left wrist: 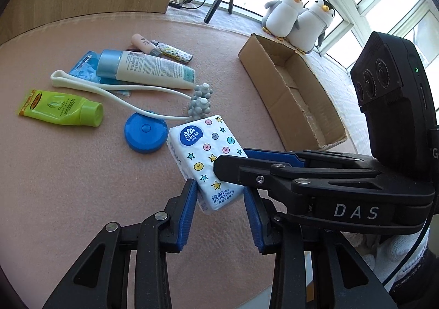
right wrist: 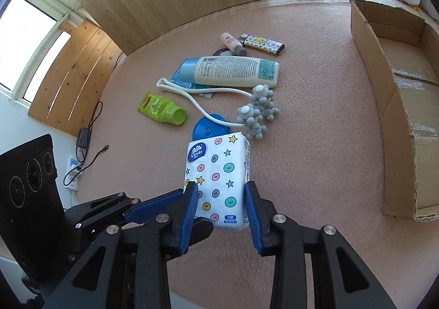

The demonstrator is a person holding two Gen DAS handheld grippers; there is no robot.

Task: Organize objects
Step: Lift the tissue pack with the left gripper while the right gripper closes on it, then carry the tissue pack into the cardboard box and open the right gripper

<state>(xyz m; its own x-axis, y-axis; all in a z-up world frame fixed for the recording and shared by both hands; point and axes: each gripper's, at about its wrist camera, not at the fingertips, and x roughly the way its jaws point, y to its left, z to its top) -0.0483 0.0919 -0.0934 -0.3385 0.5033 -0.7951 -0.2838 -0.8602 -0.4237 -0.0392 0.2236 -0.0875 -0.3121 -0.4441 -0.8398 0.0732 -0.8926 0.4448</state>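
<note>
A white Vinda tissue pack [left wrist: 204, 155] [right wrist: 219, 171] with coloured dots and stars is held just above the pink mat. My left gripper [left wrist: 219, 200] has its blue pads against both sides of the pack's near end. My right gripper [right wrist: 221, 203] is shut across the pack's width, and in the left wrist view it reaches in from the right over the pack [left wrist: 233, 169]. In the right wrist view the left gripper [right wrist: 156, 208] comes in from the left beside my finger. An open cardboard box [left wrist: 290, 92] [right wrist: 397, 105] lies to the right.
On the mat lie a blue round disc [left wrist: 144, 134], a grey knobbed massager [right wrist: 259, 112] with a white loop handle, a green tube [left wrist: 61, 111], a large white tube [right wrist: 233, 71], a small pink tube [right wrist: 231, 44] and a lighter [right wrist: 262, 44]. Two plush penguins [left wrist: 297, 20] sit behind the box.
</note>
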